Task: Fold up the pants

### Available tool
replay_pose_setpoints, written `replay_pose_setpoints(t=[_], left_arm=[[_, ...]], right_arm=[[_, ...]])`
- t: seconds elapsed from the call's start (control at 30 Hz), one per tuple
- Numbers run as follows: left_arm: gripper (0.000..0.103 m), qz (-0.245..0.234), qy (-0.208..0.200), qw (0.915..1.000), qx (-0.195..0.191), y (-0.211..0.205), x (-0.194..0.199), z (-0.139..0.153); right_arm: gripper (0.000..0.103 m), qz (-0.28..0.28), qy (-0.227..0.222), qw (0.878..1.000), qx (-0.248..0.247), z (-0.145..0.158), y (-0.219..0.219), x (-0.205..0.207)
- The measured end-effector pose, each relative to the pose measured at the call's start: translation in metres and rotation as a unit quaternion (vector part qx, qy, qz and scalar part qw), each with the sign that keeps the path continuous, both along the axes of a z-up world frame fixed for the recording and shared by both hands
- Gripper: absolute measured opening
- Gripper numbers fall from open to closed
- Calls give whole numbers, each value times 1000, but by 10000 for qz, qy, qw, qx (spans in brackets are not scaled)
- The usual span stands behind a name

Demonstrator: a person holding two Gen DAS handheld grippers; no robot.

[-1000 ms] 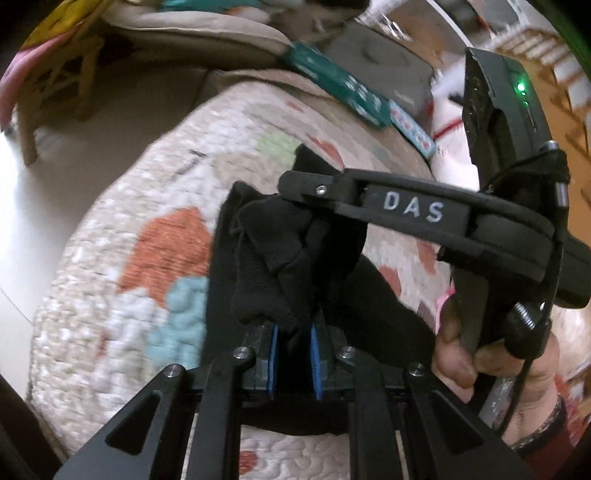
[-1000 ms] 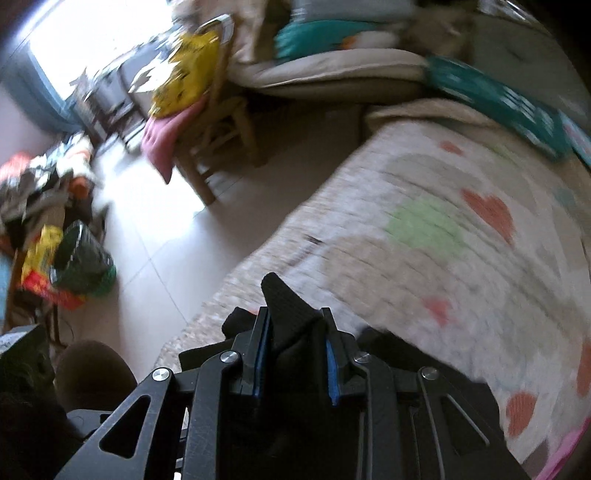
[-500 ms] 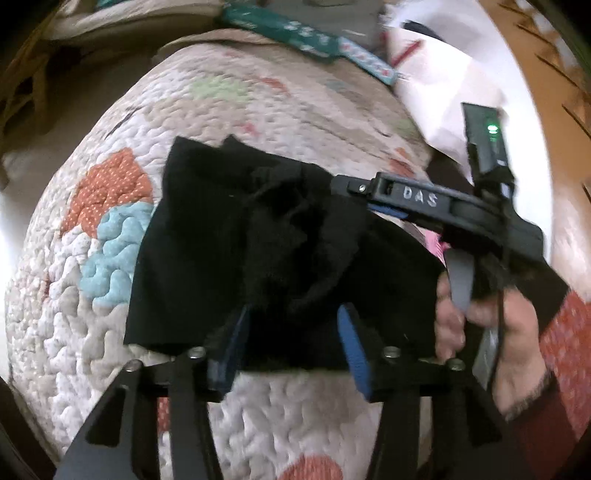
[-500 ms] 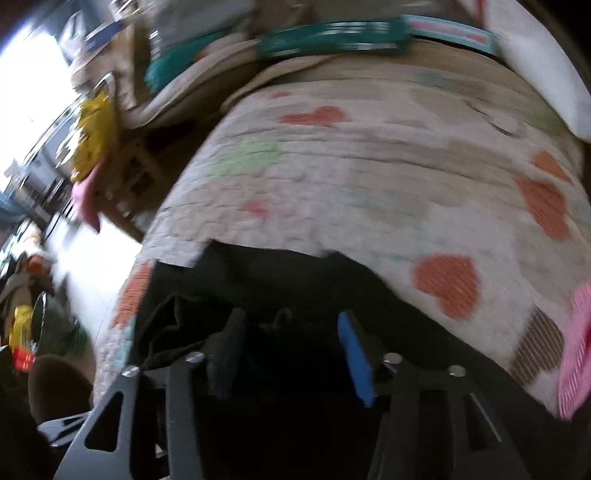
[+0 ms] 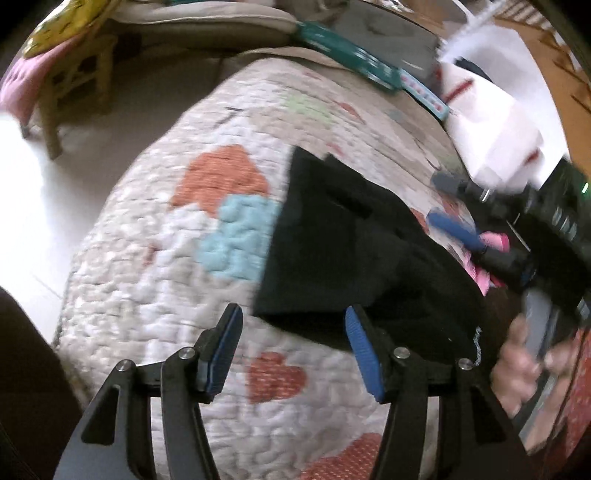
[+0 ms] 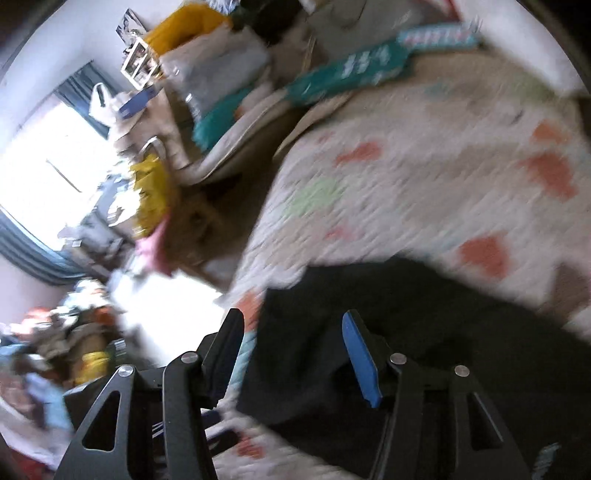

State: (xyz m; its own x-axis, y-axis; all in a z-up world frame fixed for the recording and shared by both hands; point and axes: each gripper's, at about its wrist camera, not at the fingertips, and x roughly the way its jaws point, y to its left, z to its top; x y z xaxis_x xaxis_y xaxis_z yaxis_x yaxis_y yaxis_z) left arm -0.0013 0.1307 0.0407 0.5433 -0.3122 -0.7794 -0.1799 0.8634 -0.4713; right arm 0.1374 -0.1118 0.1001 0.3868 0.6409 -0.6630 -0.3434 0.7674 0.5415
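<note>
The black pants [image 5: 354,254] lie folded in a compact pile on the heart-patterned quilt [image 5: 177,266]. My left gripper [image 5: 293,332] is open and empty, just in front of the pile's near edge. My right gripper [image 6: 291,339] is open and empty above the pants [image 6: 424,332], which fill the lower right of the right wrist view. The right gripper also shows in the left wrist view [image 5: 480,221], to the right of the pile, held by a hand [image 5: 524,362].
A teal box [image 5: 351,55] and a grey case [image 5: 388,33] lie at the quilt's far edge. A white cloth [image 5: 491,118] sits at the far right. A wooden chair [image 5: 74,74] stands on the floor to the left. The quilt drops off at its left edge.
Both grippers were shut on the black fabric, then opened and let it go. Both have pulled back from the pile, which now lies flat on the quilt.
</note>
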Motion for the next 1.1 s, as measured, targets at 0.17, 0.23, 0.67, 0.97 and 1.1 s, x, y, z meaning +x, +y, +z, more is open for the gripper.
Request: replay_pose_setpoints(t=[0.17, 0.23, 0.67, 0.97, 1.1], left_arm=[[57, 223, 13, 9997, -71, 17, 4, -3], [57, 227, 37, 9997, -131, 20, 9, -6], [57, 29, 84, 9995, -295, -1, 59, -30], [61, -362, -210, 9988, -257, -20, 72, -32], [16, -751, -219, 9969, 109, -37, 72, -32]], right_arm=[[60, -97, 675, 9973, -286, -51, 14, -1], [53, -423, 735, 9921, -928, -64, 1, -1], [53, 271, -170, 9816, -1885, -24, 46, 25], [78, 984, -4, 9565, -2747, -53, 134, 76], [62, 1311, 218, 9408, -3120, -77, 149, 80]])
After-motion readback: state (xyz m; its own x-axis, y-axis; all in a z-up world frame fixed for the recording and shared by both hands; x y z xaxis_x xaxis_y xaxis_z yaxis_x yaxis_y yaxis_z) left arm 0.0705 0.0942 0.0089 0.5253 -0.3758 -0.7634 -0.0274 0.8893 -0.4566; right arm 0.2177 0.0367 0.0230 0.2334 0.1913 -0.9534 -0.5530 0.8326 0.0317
